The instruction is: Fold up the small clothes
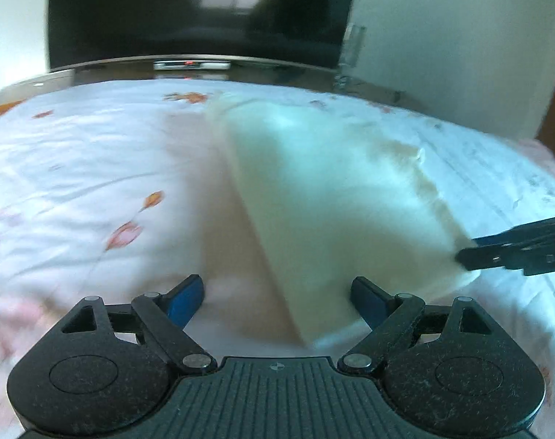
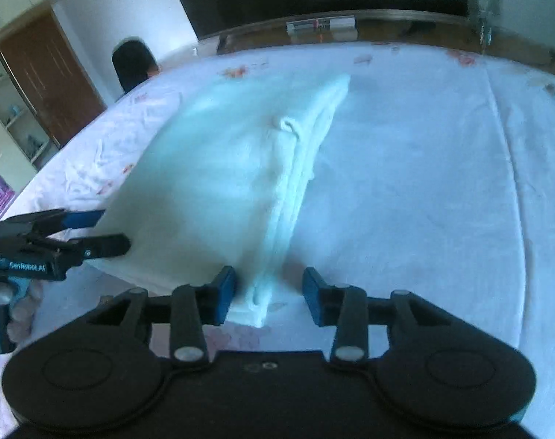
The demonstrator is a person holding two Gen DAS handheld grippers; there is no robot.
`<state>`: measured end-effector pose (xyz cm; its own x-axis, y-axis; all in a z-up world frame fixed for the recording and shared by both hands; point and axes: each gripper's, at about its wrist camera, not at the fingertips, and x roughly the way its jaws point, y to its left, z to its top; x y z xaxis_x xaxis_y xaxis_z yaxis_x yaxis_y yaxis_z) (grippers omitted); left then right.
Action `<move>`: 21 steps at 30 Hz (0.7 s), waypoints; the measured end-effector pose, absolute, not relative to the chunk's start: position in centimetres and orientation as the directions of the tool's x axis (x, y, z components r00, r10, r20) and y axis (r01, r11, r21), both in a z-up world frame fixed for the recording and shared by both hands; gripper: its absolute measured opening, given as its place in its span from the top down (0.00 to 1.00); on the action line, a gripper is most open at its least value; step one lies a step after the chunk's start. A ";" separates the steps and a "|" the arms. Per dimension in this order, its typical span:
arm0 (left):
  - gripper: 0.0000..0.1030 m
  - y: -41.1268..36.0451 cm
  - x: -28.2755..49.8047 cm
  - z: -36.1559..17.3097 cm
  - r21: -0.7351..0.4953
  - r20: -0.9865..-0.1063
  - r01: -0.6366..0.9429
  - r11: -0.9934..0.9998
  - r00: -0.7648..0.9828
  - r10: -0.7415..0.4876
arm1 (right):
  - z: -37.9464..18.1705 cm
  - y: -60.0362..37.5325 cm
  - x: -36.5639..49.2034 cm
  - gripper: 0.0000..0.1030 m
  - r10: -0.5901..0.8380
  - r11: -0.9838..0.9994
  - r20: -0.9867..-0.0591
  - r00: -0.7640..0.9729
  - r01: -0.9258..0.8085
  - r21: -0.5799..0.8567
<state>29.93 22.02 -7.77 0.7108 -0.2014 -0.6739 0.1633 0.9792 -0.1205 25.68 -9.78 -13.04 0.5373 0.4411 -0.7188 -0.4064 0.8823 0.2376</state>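
Observation:
A white folded cloth lies on the flowered bed sheet, its layered fold edge running away from me. My left gripper is wide open, with the cloth's near corner between its blue pads. The right gripper is open around the other near corner; its left pad is close against the fabric and its right pad stands apart. Each gripper shows in the other's view: the right gripper at the cloth's right edge, the left gripper at its left edge.
The bed sheet spreads wide to the right of the cloth. Beyond the bed's far edge stand a wooden ledge and a big dark panel. A dark chair back and a brown door are at the left. A hand holds the left gripper.

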 end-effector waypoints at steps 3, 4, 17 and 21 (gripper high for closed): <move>0.12 22.3 27.5 -7.4 -0.081 -0.699 0.064 0.995 0.707 -0.103 | -12.5 -9.5 24.3 0.50 0.374 0.906 -0.735 0.566 -0.392 0.160; 0.12 21.9 26.4 -7.1 -0.031 -0.721 0.008 0.999 0.692 -0.028 | -12.5 -9.5 24.0 0.47 0.353 0.916 -0.751 0.558 -0.371 0.155; 0.00 16.3 7.0 3.8 -0.095 -0.593 -0.110 0.989 0.805 0.033 | -3.8 -12.8 5.0 0.00 0.216 0.975 -0.615 0.758 -0.137 0.174; 0.00 16.4 4.2 5.4 -0.100 -0.578 -0.057 0.993 0.816 -0.012 | -1.9 -12.2 1.5 0.00 0.228 0.973 -0.580 0.782 -0.164 0.161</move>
